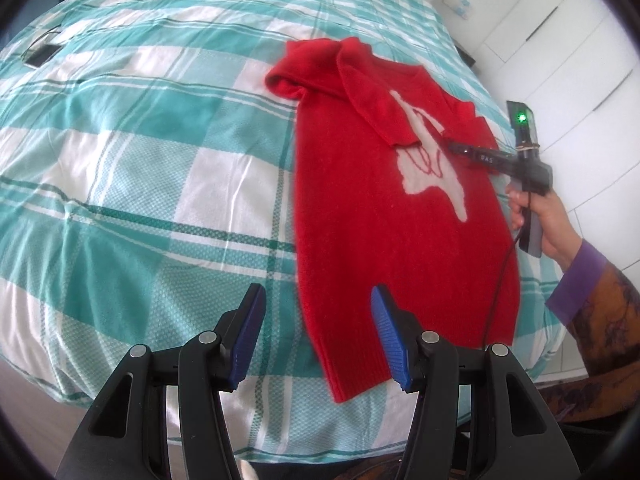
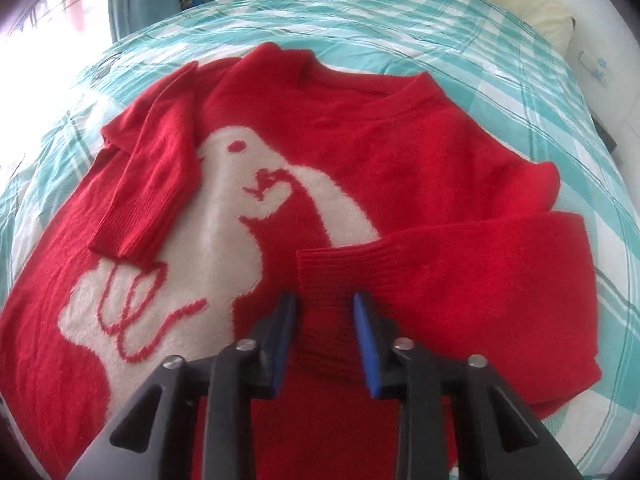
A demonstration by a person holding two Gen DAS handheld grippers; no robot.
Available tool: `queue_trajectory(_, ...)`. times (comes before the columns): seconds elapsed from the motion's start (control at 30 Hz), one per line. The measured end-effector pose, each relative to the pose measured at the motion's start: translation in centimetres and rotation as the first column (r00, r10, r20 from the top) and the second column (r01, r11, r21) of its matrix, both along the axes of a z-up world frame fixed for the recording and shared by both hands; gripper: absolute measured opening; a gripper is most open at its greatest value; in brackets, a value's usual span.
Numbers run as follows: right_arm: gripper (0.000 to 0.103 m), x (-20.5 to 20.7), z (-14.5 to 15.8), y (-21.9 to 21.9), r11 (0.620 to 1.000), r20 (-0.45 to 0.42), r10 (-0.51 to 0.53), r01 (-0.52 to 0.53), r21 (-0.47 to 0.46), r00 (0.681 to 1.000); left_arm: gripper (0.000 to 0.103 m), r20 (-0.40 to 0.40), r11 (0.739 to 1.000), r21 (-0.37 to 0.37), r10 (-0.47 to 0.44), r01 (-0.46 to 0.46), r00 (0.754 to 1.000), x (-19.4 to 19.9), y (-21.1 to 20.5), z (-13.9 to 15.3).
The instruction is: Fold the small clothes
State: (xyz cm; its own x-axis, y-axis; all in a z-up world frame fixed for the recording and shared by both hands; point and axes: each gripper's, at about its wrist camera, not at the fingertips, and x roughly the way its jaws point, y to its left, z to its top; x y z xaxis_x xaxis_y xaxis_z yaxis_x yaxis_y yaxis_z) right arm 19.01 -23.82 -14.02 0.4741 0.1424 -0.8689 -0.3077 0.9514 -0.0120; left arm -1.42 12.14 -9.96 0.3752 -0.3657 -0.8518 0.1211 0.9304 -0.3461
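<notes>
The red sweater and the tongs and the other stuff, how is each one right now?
Red sweater: lying flat on the bed, front up.
Left sleeve: folded across the chest.
Right sleeve: folded inward, cuff between the right tongs.
Right tongs: partly open around the cuff, not clamped.
Left tongs: open, holding nothing, above the hem.
Bedsheet: spread out, slightly wrinkled.

Red sweater (image 2: 360, 152), sleeve cuff (image 2: 336, 276) between parted fingers (image 2: 364, 320)
</notes>
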Motion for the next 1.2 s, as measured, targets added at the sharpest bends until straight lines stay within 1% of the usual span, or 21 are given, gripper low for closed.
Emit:
queue_trajectory(0.07, 0.007, -0.5, 1.9, -2.9, 0.990, 0.025, -0.103, 0.100, 0.096, 0.994, 0.057, -0.005, 1.000, 0.006, 0.009, -0.009, 1.000, 0.0, 0.4, -0.2)
queue_trajectory(0.13, 0.007, -1.4, 4.6, -6.7, 0.962, 0.062, -0.215, 0.200, 0.185, 0.975, 0.057, -0.011, 1.000, 0.015, 0.015, -0.014, 1.000, 0.0, 0.7, -0.4)
queue_trajectory(0.2, 0.007, -2.9, 7.4, -11.5, 0.913, 0.086, -0.339, 0.306, 0.269, 0.937, 0.057, -0.015, 1.000, 0.019, 0.016, -0.016, 1.000, 0.1, 0.8, -0.5)
queue_trajectory(0.27, 0.007, -4.7, 9.9, -16.6, 0.858, 0.102, -0.451, 0.400, 0.323, 0.886, 0.057, -0.021, 1.000, 0.016, 0.014, -0.014, 1.000, 0.1, 0.7, -0.7)
queue_trajectory(0.3, 0.007, -5.6, 10.9, -19.0, 0.838, 0.114, -0.495, 0.438, 0.326, 0.862, 0.057, -0.022, 1.000, 0.016, 0.011, -0.011, 1.000, 0.1, 0.5, -0.7)
queue_trajectory(0.4, 0.007, -7.8, 12.9, -25.2, 0.793, 0.157, -0.595, 0.544, 0.274, 0.788, 0.057, -0.029, 1.000, 0.019, -0.005, 0.006, 1.000, 0.2, -0.3, -0.8)
queue_trajectory(0.47, 0.007, -9.8, 13.3, -28.7, 0.745, 0.161, -0.660, 0.613, 0.263, 0.734, 0.057, -0.031, 1.000, 0.019, -0.018, 0.019, 0.999, 0.2, -1.0, -0.8)
queue_trajectory(0.53, 0.007, -11.1, 13.0, -31.5, 0.706, 0.163, -0.705, 0.664, 0.247, 0.690, 0.057, -0.035, 0.999, 0.020, -0.034, 0.034, 0.999, 0.3, -1.8, -0.7)
queue_trajectory(0.57, 0.007, -11.5, 12.6, -32.5, 0.693, 0.161, -0.720, 0.683, 0.233, 0.675, 0.057, -0.036, 0.999, 0.022, -0.043, 0.044, 0.998, 0.4, -2.2, -0.7)
queue_trajectory(0.67, 0.007, -12.5, 11.0, -34.1, 0.669, 0.152, -0.743, 0.719, 0.188, 0.652, 0.057, -0.029, 0.996, 0.046, -0.072, 0.073, 0.997, 0.3, -3.3, -0.3)
queue_trajectory(0.77, 0.007, -14.0, 9.6, -35.4, 0.630, 0.169, -0.776, 0.763, 0.143, 0.608, 0.057, -0.020, 0.995, 0.059, -0.080, 0.081, 0.997, 0.0, -3.7, 0.1)
queue_trajectory(0.83, 0.007, -14.6, 8.5, -36.2, 0.606, 0.159, -0.793, 0.787, 0.114, 0.587, 0.057, -0.024, 0.996, 0.054, -0.076, 0.078, 0.997, -0.2, -3.6, 0.0)
queue_trajectory(0.93, 0.007, -15.4, 6.3, -36.9, 0.582, 0.136, -0.809, 0.811, 0.058, 0.571, 0.057, -0.039, 0.996, 0.056, -0.068, 0.070, 0.997, -0.3, -3.4, -0.3)
queue_trajectory(1.03, 0.006, -15.8, 4.1, -37.5, 0.563, 0.095, -0.825, 0.825, 0.044, 0.558, 0.057, -0.044, 0.996, 0.059, -0.062, 0.064, 0.997, -0.4, -3.2, -0.5)
queue_trajectory(1.1, 0.006, -16.0, 3.1, -37.6, 0.559, 0.082, -0.828, 0.829, 0.033, 0.555, 0.057, -0.043, 0.996, 0.064, -0.060, 0.062, 0.997, -0.5, -3.0, -0.5)
queue_trajectory(1.2, 0.006, -16.0, 2.4, -37.7, 0.553, 0.074, -0.832, 0.832, 0.031, 0.550, 0.057, -0.043, 0.996, 0.072, -0.056, 0.059, 0.997, -0.5, -2.6, -0.5)
